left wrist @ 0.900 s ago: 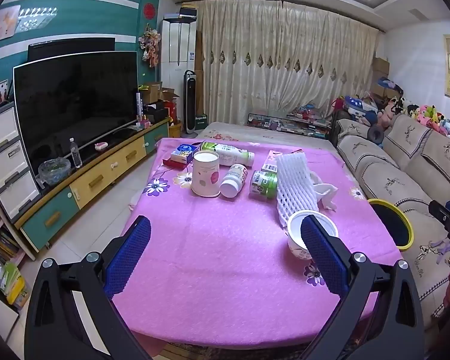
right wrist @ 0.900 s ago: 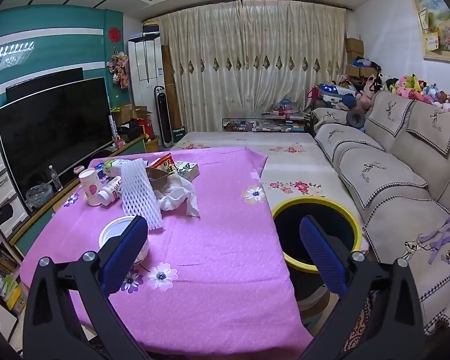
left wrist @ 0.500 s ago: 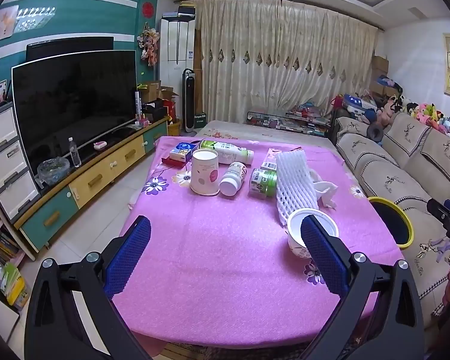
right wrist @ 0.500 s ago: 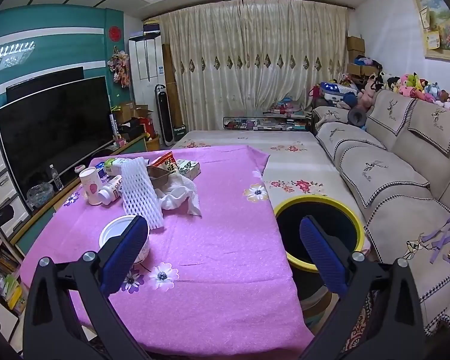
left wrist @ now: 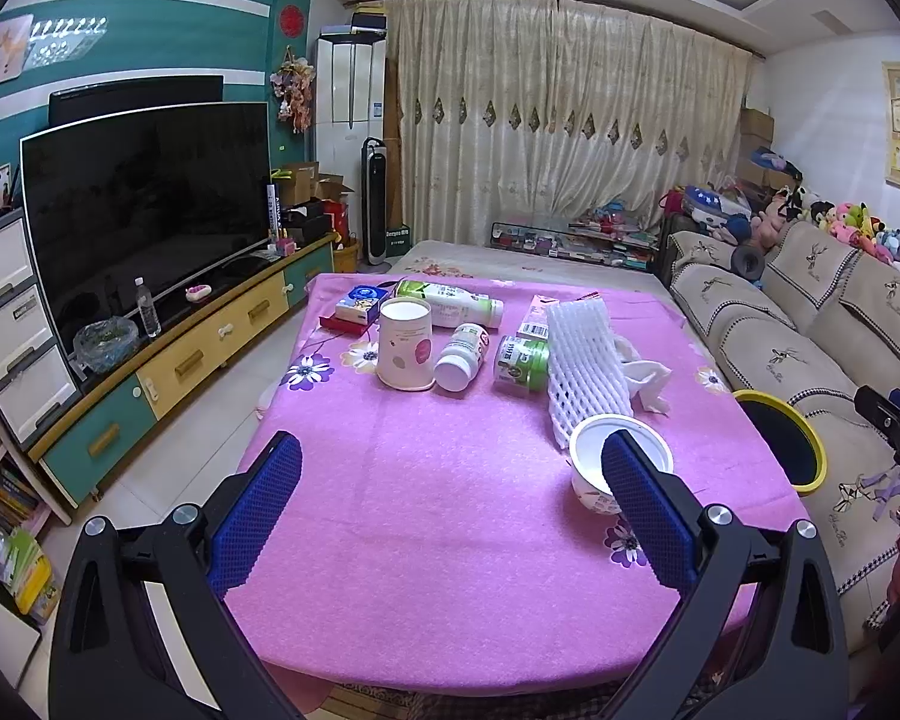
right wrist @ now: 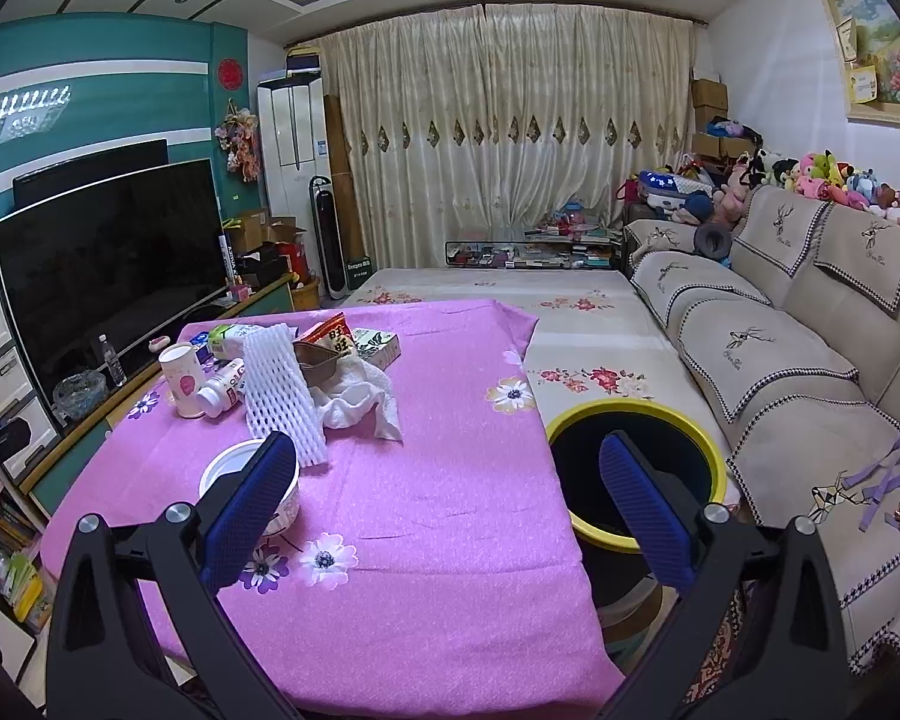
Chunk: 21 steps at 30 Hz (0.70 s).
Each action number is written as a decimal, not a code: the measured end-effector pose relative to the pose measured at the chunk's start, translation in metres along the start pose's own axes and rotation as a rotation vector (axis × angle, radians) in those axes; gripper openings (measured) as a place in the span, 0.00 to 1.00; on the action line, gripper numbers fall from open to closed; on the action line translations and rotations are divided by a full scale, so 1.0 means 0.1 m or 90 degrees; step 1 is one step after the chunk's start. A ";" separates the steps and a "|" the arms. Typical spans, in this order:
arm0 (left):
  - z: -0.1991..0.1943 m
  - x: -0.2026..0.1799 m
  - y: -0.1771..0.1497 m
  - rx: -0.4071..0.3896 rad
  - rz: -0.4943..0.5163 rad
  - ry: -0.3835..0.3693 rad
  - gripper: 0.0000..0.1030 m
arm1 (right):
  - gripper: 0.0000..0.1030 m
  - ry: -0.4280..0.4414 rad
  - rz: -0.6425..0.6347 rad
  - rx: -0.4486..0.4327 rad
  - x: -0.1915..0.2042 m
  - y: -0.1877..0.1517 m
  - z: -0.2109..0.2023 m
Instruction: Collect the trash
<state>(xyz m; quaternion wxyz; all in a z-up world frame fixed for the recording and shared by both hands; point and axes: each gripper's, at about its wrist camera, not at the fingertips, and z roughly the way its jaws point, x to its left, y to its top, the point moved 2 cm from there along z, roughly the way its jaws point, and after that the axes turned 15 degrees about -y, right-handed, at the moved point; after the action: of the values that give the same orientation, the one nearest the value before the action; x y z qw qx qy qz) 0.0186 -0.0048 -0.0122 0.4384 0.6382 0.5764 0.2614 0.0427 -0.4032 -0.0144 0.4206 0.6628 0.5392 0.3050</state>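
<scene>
Trash lies on a table with a pink cloth [left wrist: 438, 480]: a white paper cup [left wrist: 404, 351], a white pill bottle [left wrist: 463, 355], a green can [left wrist: 521, 359], a green-and-white bottle [left wrist: 450, 302], a white foam net sleeve [left wrist: 582, 366], crumpled tissue [left wrist: 642, 375] and a white yogurt tub [left wrist: 615, 456]. A yellow-rimmed black bin [right wrist: 633, 474] stands right of the table. My left gripper [left wrist: 450, 516] is open and empty over the near table edge. My right gripper [right wrist: 447, 510] is open and empty, between the tub [right wrist: 240, 477] and the bin.
A TV [left wrist: 144, 210] on a low cabinet [left wrist: 198, 354] stands to the left. A beige sofa [right wrist: 810, 360] runs along the right. A floral mat [right wrist: 510, 294] lies beyond the table. A snack packet [right wrist: 330, 336] and small boxes [right wrist: 378, 345] sit at the table's far side.
Both grippers have drifted slightly; the views are almost the same. Nothing on the table has moved and both grippers stay open.
</scene>
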 end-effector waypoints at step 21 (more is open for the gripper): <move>0.04 -0.02 -0.03 0.006 0.001 0.002 0.96 | 0.94 0.000 -0.001 0.005 0.03 -0.01 0.06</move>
<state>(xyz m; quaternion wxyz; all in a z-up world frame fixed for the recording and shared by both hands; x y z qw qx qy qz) 0.0207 -0.0081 -0.0162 0.4344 0.6402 0.5778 0.2599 0.0484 -0.4014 -0.0187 0.4180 0.6640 0.5411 0.3026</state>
